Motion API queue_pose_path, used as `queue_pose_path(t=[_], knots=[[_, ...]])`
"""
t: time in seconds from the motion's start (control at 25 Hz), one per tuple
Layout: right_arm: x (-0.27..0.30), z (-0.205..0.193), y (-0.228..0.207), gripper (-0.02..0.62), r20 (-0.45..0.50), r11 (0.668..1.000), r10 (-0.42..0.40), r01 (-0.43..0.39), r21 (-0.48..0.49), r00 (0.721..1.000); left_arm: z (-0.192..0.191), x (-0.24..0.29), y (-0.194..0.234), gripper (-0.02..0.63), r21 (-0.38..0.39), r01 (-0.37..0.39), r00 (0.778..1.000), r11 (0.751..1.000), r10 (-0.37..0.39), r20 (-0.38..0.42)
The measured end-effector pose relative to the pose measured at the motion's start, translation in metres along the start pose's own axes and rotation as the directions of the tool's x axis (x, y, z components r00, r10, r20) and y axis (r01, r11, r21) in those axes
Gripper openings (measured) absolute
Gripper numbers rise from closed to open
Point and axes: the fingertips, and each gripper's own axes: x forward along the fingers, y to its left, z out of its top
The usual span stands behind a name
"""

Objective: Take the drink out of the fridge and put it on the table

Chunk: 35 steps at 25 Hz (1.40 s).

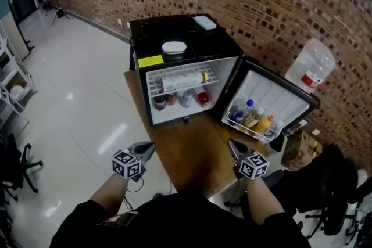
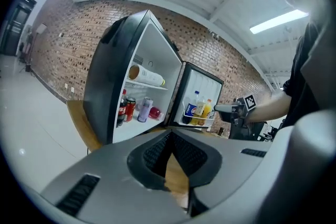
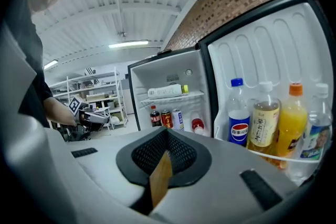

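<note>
A black mini fridge (image 1: 226, 46) stands on a wooden table (image 1: 192, 151) with its door (image 1: 302, 93) swung open to the right. A white bottle (image 1: 183, 79) lies on the upper shelf. Below it stand a cola bottle (image 1: 160, 101), a red can (image 1: 171, 97) and a silver can (image 1: 186, 97). The door shelf holds a blue-labelled bottle (image 3: 239, 118), a tea bottle (image 3: 264, 123) and an orange drink (image 3: 291, 120). My left gripper (image 1: 150, 147) and right gripper (image 1: 231, 143) hover over the table's near edge, both shut and empty, short of the fridge.
A white lidded bowl (image 1: 174, 48) and a white box (image 1: 204, 22) sit on top of the fridge. A big water jug (image 1: 311, 67) stands by the brick wall at right. A black chair (image 1: 325, 183) is near my right arm, and a patterned bag (image 1: 299, 148) lies under the door.
</note>
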Motion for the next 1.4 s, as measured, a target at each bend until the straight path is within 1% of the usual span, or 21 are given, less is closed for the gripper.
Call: queue_pose_path(t=[0.12,0.2,0.24,0.32,0.4,0.44,0.52,0.6,0.72,0.84,0.88,0.96,1.08,1.16,1.2,1.24,1.32,1.4], knots=[[0.007,0.005,-0.023,-0.008,0.021,0.998,0.049,-0.048,-0.041,0.999,0.024,0.039,-0.003,-0.006,0.041,-0.038,0.999,0.998,0.037,0.013],[0.005,0.006,-0.033,-0.008,0.027,0.993,0.107,-0.105,-0.054,0.994,0.044,0.066,-0.008,-0.006,0.103,-0.082,0.997,0.991,0.081,0.017],[0.001,0.005,-0.036,-0.008,0.027,0.989,0.140,-0.139,-0.054,0.990,0.053,0.077,-0.012,-0.006,0.148,-0.108,0.994,0.983,0.107,0.014],[-0.010,0.003,-0.039,-0.008,0.024,0.977,0.208,-0.207,-0.055,0.978,0.073,0.098,-0.017,-0.006,0.242,-0.163,0.986,0.957,0.165,0.009],[-0.022,-0.001,-0.042,-0.008,0.012,0.963,0.262,-0.261,-0.066,0.965,0.093,0.115,-0.020,-0.006,0.329,-0.219,0.973,0.919,0.229,0.007],[-0.027,-0.005,-0.046,-0.009,0.006,0.958,0.280,-0.279,-0.071,0.960,0.104,0.123,-0.020,-0.006,0.374,-0.242,0.966,0.895,0.259,0.006],[-0.034,-0.013,-0.053,-0.008,-0.005,0.950,0.305,-0.305,-0.070,0.952,0.123,0.139,-0.019,-0.006,0.465,-0.276,0.950,0.841,0.311,0.001],[-0.040,-0.023,-0.056,-0.008,-0.011,0.946,0.320,-0.321,-0.052,0.947,0.141,0.152,-0.015,-0.006,0.538,-0.299,0.934,0.788,0.356,-0.004],[-0.051,-0.037,-0.061,-0.008,-0.013,0.943,0.332,-0.332,-0.030,0.943,0.162,0.170,-0.003,-0.006,0.610,-0.329,0.910,0.721,0.415,0.000],[-0.062,-0.047,-0.067,-0.008,-0.017,0.942,0.336,-0.336,-0.014,0.942,0.177,0.188,0.010,-0.005,0.678,-0.352,0.882,0.645,0.472,0.008],[-0.065,-0.050,-0.069,-0.008,-0.017,0.942,0.335,-0.336,-0.003,0.942,0.183,0.194,0.012,-0.006,0.694,-0.358,0.874,0.625,0.486,0.013],[-0.070,-0.055,-0.075,-0.008,-0.009,0.942,0.334,-0.334,0.026,0.943,0.193,0.205,0.014,-0.005,0.717,-0.366,0.862,0.593,0.507,0.021],[-0.076,-0.063,-0.081,-0.008,0.009,0.940,0.336,-0.336,0.055,0.942,0.202,0.218,0.017,-0.005,0.765,-0.352,0.844,0.539,0.536,0.010],[-0.078,-0.068,-0.086,-0.008,0.021,0.939,0.336,-0.337,0.069,0.942,0.209,0.226,0.018,-0.005,0.798,-0.326,0.832,0.507,0.554,-0.011],[-0.080,-0.071,-0.089,-0.008,0.027,0.939,0.335,-0.336,0.076,0.942,0.211,0.230,0.018,0.010,0.815,-0.308,0.827,0.491,0.562,-0.026],[-0.081,-0.074,-0.091,-0.008,0.033,0.938,0.335,-0.336,0.084,0.942,0.212,0.235,0.019,0.051,0.833,-0.284,0.820,0.475,0.570,-0.045],[-0.084,-0.079,-0.093,-0.008,0.047,0.935,0.334,-0.337,0.106,0.941,0.211,0.245,0.020,0.113,0.867,-0.225,0.803,0.445,0.589,-0.094],[-0.086,-0.085,-0.093,-0.009,0.059,0.932,0.334,-0.339,0.131,0.941,0.207,0.254,0.023,0.172,0.891,-0.164,0.781,0.423,0.607,-0.145]])
